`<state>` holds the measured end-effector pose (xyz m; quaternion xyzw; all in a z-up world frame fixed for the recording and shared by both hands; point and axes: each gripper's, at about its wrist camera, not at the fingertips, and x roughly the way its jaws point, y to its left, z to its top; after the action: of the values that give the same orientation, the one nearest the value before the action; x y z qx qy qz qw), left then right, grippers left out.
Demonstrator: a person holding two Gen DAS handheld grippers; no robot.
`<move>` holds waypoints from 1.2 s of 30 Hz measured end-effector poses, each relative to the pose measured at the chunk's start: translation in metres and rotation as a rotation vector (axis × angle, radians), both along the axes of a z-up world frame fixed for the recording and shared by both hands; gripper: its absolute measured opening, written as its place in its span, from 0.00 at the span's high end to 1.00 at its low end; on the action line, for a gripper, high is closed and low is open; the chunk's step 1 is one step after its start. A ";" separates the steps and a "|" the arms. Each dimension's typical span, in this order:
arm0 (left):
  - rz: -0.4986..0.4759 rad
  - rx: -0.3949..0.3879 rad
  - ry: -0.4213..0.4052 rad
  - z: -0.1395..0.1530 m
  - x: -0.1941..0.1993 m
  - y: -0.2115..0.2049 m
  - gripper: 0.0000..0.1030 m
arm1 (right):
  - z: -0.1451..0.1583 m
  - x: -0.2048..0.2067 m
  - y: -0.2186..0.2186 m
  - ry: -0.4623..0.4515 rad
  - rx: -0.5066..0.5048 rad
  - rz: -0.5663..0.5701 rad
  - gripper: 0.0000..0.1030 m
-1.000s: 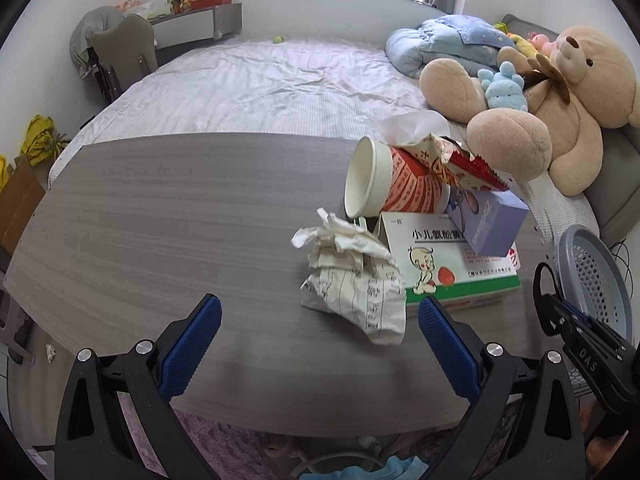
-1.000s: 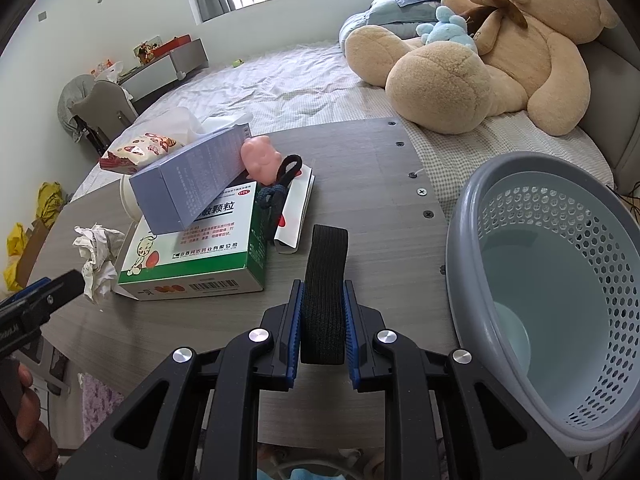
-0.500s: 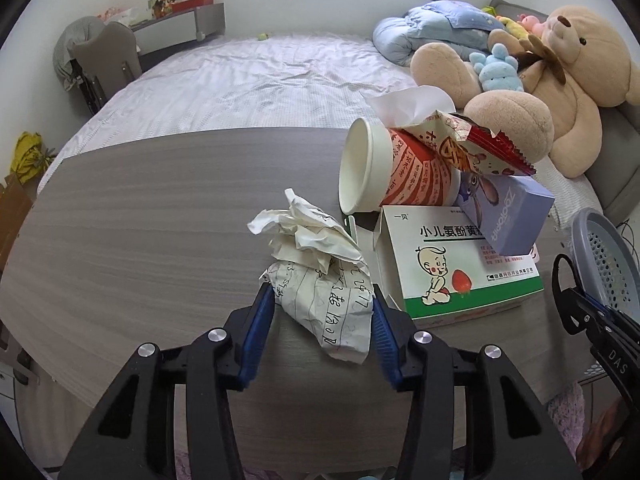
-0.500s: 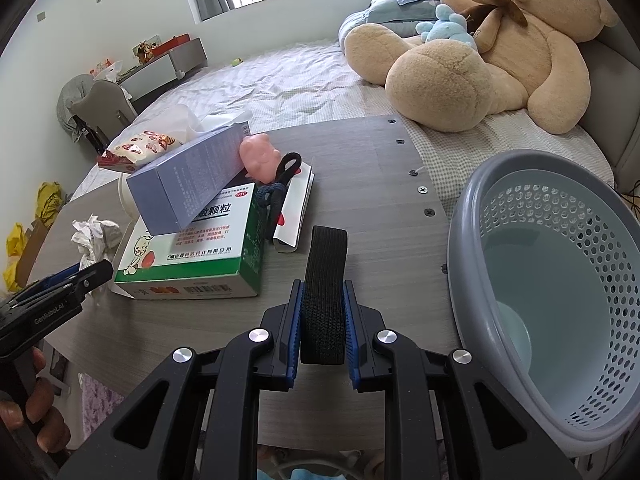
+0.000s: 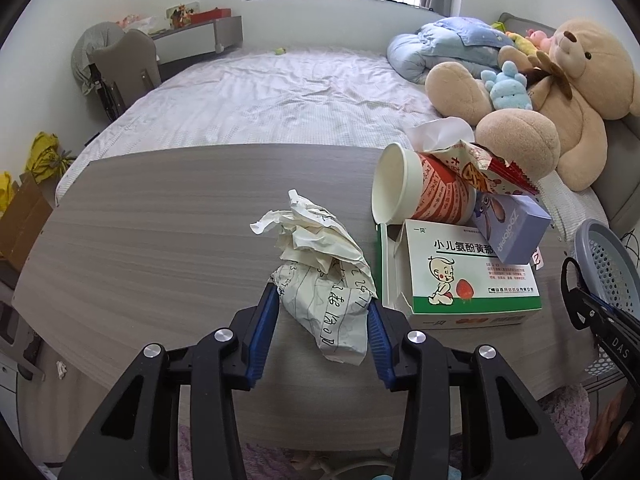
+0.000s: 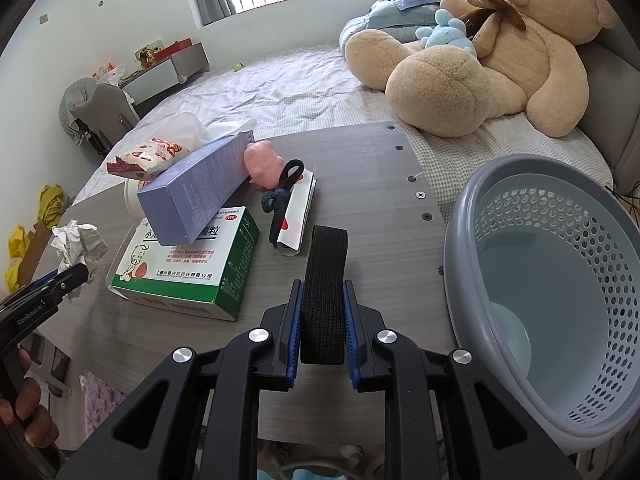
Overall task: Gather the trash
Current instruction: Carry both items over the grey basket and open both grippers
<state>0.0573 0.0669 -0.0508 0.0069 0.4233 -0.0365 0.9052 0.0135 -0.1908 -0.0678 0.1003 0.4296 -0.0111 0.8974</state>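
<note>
The crumpled paper (image 5: 326, 280) lies on the grey table (image 5: 160, 240), just left of a green-and-white box (image 5: 472, 280) that carries a purple box (image 5: 516, 232) and a tipped paper cup (image 5: 416, 192). The left gripper (image 5: 322, 312) is closing on the paper, its blue pads touching both sides; a second ago its jaws stood wide and short of the wad. The right gripper (image 6: 322, 312) stays clamped on a black strap (image 6: 324, 280), beside the grey basket (image 6: 464, 240).
</note>
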 end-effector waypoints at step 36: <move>-0.712 0.001 0.002 0.025 -0.037 -0.329 0.59 | 0.021 -0.094 -0.206 -0.047 0.035 -0.358 0.82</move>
<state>0.0202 -0.2624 -0.0253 0.1545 0.3951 -0.3492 0.8355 -0.0802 -0.3965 -0.0467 0.1909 0.3841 -0.1610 0.8889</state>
